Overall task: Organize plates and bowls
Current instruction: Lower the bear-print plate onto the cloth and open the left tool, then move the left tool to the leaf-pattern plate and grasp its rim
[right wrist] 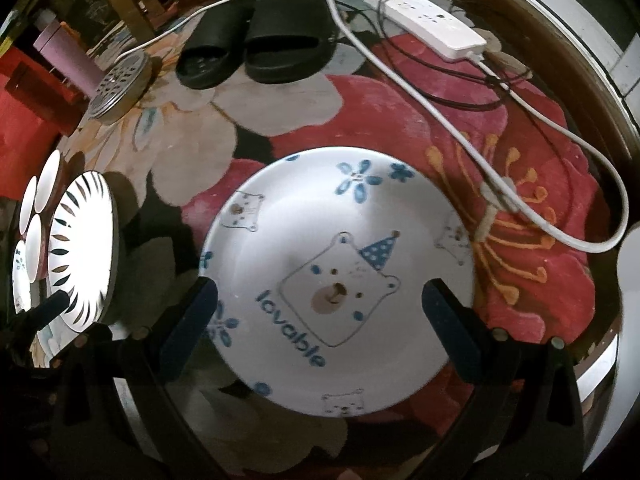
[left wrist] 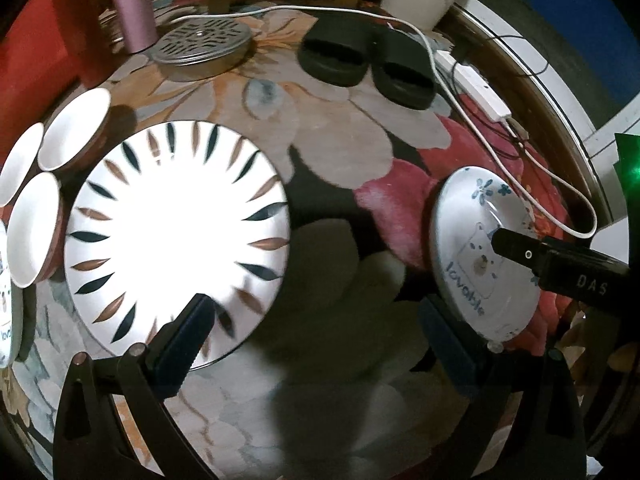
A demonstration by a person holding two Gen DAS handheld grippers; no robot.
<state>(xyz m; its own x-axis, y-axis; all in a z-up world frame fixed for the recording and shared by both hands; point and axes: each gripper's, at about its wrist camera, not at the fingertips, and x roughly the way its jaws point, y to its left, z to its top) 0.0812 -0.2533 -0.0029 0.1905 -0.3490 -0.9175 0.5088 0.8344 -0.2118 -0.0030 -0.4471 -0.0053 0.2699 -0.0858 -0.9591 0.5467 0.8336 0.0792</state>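
A white plate with dark and brown leaf marks (left wrist: 176, 236) lies on the flowered rug, also visible in the right wrist view (right wrist: 80, 252). My left gripper (left wrist: 314, 304) is open just to its right, its left finger (left wrist: 188, 340) over the plate's near rim. A white bear plate marked "lovable" (right wrist: 340, 280) lies under my open right gripper (right wrist: 320, 285), whose fingers straddle it. That bear plate (left wrist: 480, 256) shows at the right, with a right gripper finger (left wrist: 520, 254) over it. Three white bowls (left wrist: 76, 134) (right wrist: 44, 184) cluster left of the leaf plate.
Another bear plate (right wrist: 20, 280) peeks out at the far left. Black slippers (left wrist: 360, 60), a white power strip (right wrist: 428, 20) with a long white cable (right wrist: 460, 132), a perforated metal lid (left wrist: 200, 40) and a pink bottle (left wrist: 132, 4) lie at the back.
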